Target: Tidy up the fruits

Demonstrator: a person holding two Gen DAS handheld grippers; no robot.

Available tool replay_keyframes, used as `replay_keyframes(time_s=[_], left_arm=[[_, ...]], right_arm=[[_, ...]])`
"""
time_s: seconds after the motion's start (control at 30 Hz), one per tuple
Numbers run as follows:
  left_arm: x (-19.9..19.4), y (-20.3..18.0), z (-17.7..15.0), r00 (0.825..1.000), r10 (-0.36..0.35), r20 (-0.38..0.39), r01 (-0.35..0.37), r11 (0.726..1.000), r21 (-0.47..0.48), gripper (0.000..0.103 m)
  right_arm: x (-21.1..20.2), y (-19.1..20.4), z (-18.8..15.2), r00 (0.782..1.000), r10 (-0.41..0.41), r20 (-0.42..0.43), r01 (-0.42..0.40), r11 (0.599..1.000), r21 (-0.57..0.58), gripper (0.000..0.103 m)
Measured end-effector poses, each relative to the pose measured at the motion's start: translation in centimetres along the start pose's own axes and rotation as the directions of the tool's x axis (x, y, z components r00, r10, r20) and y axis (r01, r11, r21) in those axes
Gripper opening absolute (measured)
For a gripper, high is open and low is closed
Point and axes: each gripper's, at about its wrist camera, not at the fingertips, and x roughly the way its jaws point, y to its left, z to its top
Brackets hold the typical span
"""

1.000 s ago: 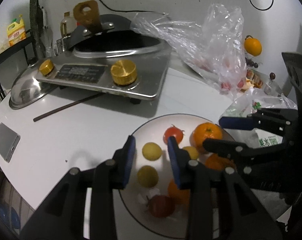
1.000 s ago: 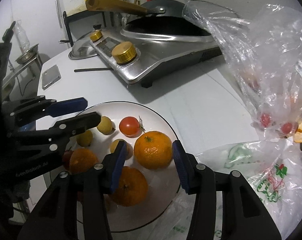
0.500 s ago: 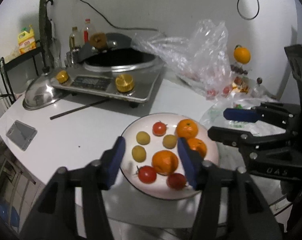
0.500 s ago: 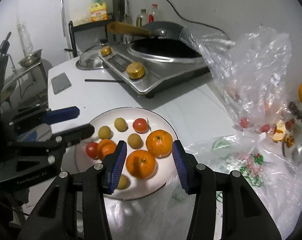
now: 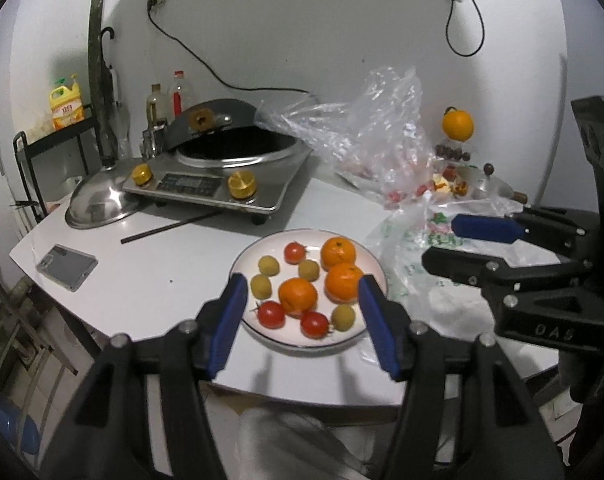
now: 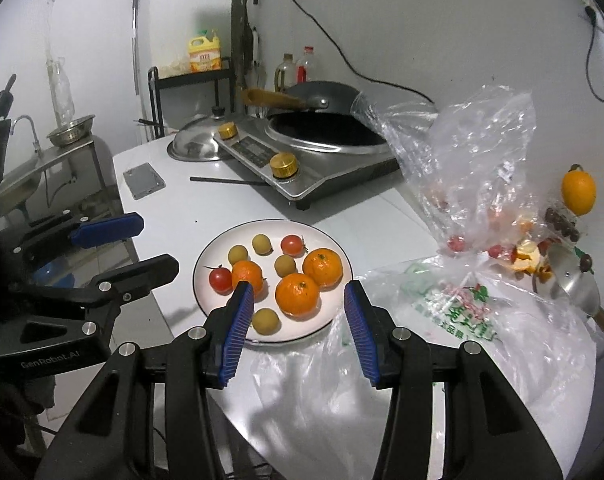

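A silver induction cooker (image 5: 222, 184) with two gold knobs carries a black wok (image 6: 322, 98); a domed steel lid (image 5: 98, 202) rests just beside it; a thin dark chopstick (image 5: 170, 228) and a grey phone (image 5: 67, 267) lie on the white table (image 5: 162, 280).

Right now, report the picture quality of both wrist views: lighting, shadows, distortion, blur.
Left wrist view: dim, cool indoor light; fisheye bends the table edge and darkens the corners; the plate is fairly sharp, the left gripper casts soft finger shadows below it. Right wrist view: same bulging distortion; glare on the clear plastic bag; the right gripper is sharp, its shadow faint on the white bag.
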Motion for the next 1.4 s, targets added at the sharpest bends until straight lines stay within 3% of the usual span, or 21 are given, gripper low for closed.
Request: replay_keyframes(time_s=[0.53,0.87,0.93,1.0,1.03,1.23,1.4], left_arm=[[-6.2,-4.0,-1.2,0.997,-0.002,0.076,-0.001,0.999,0.037,0.064],[-11.4,-6.7,-0.1,0.984,-0.002,0.179,-0.010,0.998,0.064,0.070],[-12.5,-7.0,0.4,0.980,0.000,0.200,-0.012,0.998,0.060,0.072],[-13.4,-7.3,0.8,0.975,0.002,0.223,-0.016,0.998,0.062,0.089],[-13.9,-7.5,1.0,0.972,0.004,0.235,-0.020,0.998,0.064,0.091],[-16.9,-8.3,2.3,0.951,0.014,0.308,-0.038,0.997,0.073,0.092],[-19.6,-9.2,3.7,0.923,0.019,0.384,-0.057,0.995,0.088,0.092]], right_arm=[[-7.2,0.4,-2.7,0.995,-0.031,0.096,0.030,0.999,0.010,0.050],[-13.3,0.3,-3.1,0.975,-0.066,0.210,0.064,0.998,0.016,0.050],[-14.6,0.3,-3.0,0.969,-0.071,0.236,0.069,0.997,0.016,0.050],[-15.9,0.2,-2.8,0.962,-0.079,0.261,0.077,0.997,0.018,0.050],[-16.4,0.2,-2.7,0.959,-0.082,0.272,0.080,0.997,0.021,0.052],[-20.0,0.4,-2.0,0.932,-0.104,0.348,0.102,0.995,0.024,0.056],[-22.7,0.6,-1.3,0.908,-0.116,0.403,0.116,0.993,0.025,0.063]])
